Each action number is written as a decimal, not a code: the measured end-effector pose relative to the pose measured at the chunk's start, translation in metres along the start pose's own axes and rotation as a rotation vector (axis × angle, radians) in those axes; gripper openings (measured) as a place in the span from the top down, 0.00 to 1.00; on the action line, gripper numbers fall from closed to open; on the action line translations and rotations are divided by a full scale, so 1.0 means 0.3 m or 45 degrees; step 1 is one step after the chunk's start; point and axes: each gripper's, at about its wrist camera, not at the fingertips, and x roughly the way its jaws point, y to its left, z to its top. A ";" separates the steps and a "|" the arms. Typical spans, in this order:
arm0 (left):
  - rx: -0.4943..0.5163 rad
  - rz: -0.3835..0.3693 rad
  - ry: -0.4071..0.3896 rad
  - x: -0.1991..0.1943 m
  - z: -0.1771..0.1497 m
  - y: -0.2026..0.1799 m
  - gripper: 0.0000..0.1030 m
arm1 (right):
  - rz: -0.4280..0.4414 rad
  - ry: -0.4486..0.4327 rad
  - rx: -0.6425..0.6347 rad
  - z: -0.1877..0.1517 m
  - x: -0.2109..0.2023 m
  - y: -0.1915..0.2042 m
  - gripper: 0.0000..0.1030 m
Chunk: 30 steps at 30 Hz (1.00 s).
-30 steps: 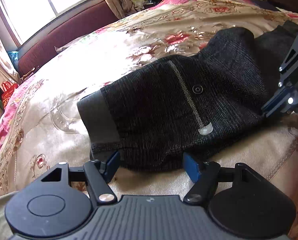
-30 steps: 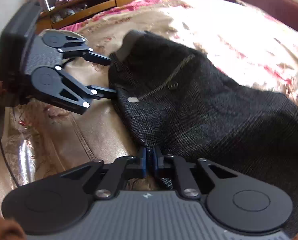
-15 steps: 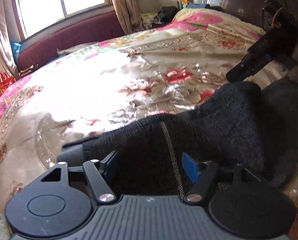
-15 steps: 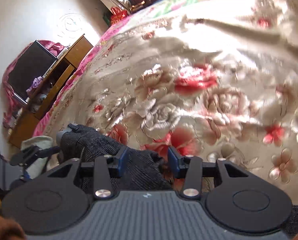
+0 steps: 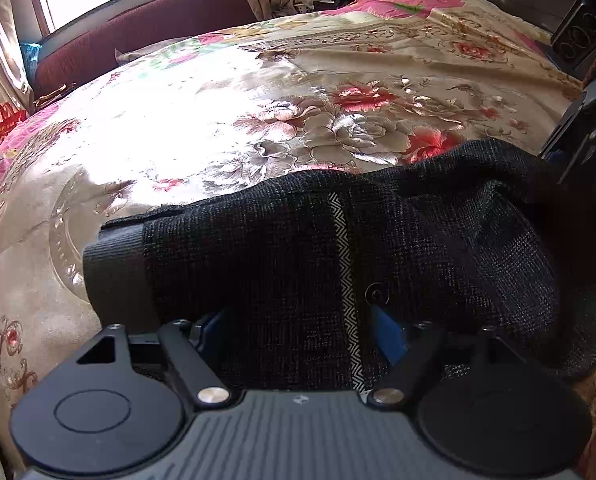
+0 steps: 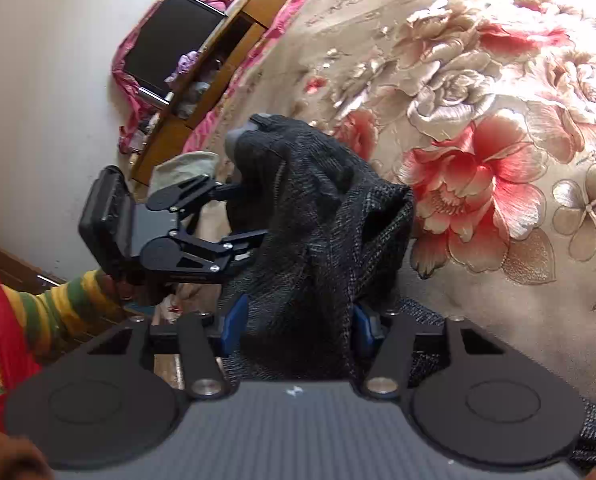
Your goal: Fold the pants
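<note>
The dark grey woven pants (image 5: 282,248) lie bunched on the floral bedspread (image 5: 226,128), with a black waistband at the left and a zigzag trim strip down the middle. My left gripper (image 5: 298,324) is open, its blue pads on either side of the thick folded fabric. In the right wrist view the pants (image 6: 313,216) rise in a lifted heap. My right gripper (image 6: 294,324) is open with the fabric bulging between its blue pads. The left gripper (image 6: 246,220) also shows there, at the pants' far edge.
The bedspread (image 6: 497,120) stretches out beyond the pants in both views. A maroon headboard or sofa back (image 5: 146,28) and a window stand at the far side. A wooden TV cabinet (image 6: 218,64) stands by the wall. My striped sleeve (image 6: 38,320) is at lower left.
Both grippers have pushed forward under the pants and the fabric now fills both open jaws. The right gripper, shut a second ago, has opened. The pants have bunched up higher.
</note>
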 end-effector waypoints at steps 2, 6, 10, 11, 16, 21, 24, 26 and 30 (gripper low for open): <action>0.021 0.006 0.000 -0.002 0.001 -0.002 0.13 | -0.145 0.015 -0.190 -0.002 -0.002 0.090 0.48; 0.008 0.006 -0.015 0.000 -0.009 0.003 0.12 | -0.283 0.052 -0.279 -0.041 -0.031 0.160 0.48; 0.003 0.021 -0.026 -0.009 -0.020 -0.005 0.12 | -0.263 0.002 -0.282 -0.043 -0.077 0.201 0.47; 0.011 0.022 -0.026 -0.011 -0.022 -0.007 0.12 | -0.280 0.005 -0.303 -0.044 -0.076 0.213 0.46; 0.001 0.017 -0.023 -0.009 -0.024 -0.003 0.12 | -0.453 0.001 -0.358 -0.047 -0.054 0.229 0.47; -0.019 0.014 -0.024 -0.004 -0.027 0.001 0.11 | -0.390 -0.283 -0.238 -0.014 -0.117 0.165 0.47; -0.021 0.019 -0.021 -0.004 -0.026 -0.001 0.11 | -0.342 -0.240 -0.156 0.026 -0.065 0.101 0.47; -0.010 0.022 -0.020 -0.005 -0.024 -0.006 0.11 | -0.443 -0.157 -0.166 0.037 -0.010 0.084 0.47; 0.015 0.022 -0.020 -0.008 -0.018 -0.009 0.11 | -0.315 -0.101 -0.168 0.019 0.004 0.121 0.47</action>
